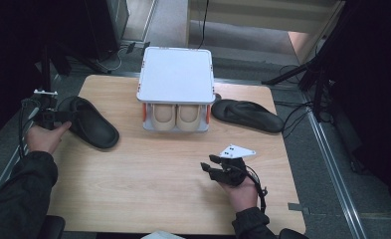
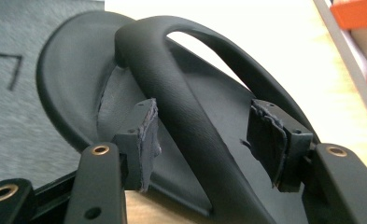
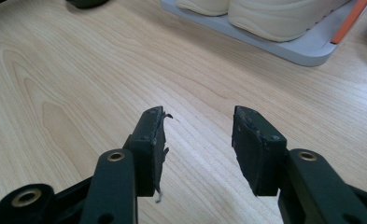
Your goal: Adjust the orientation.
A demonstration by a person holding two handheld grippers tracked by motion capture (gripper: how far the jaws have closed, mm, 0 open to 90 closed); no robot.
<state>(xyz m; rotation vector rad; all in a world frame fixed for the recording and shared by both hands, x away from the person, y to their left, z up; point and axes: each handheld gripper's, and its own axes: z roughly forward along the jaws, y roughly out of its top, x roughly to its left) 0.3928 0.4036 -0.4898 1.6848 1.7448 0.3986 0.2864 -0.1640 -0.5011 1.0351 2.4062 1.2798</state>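
Black slide's strap [image 2: 190, 121] between left gripper's [image 2: 209, 140] parted jaws — unclamped.

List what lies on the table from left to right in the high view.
Left tongs → left black slipper → white shoe rack holding beige shoes → right black slipper. The right tongs hover nearer, over bare wood.

Two black slides, one [image 1: 88, 122] at the table's left and one [image 1: 247, 115] at its right, lie on a pale wood-grain table [image 1: 158, 179] beside a white rack [image 1: 175, 74] with orange posts holding cream shoes [image 1: 175, 117].
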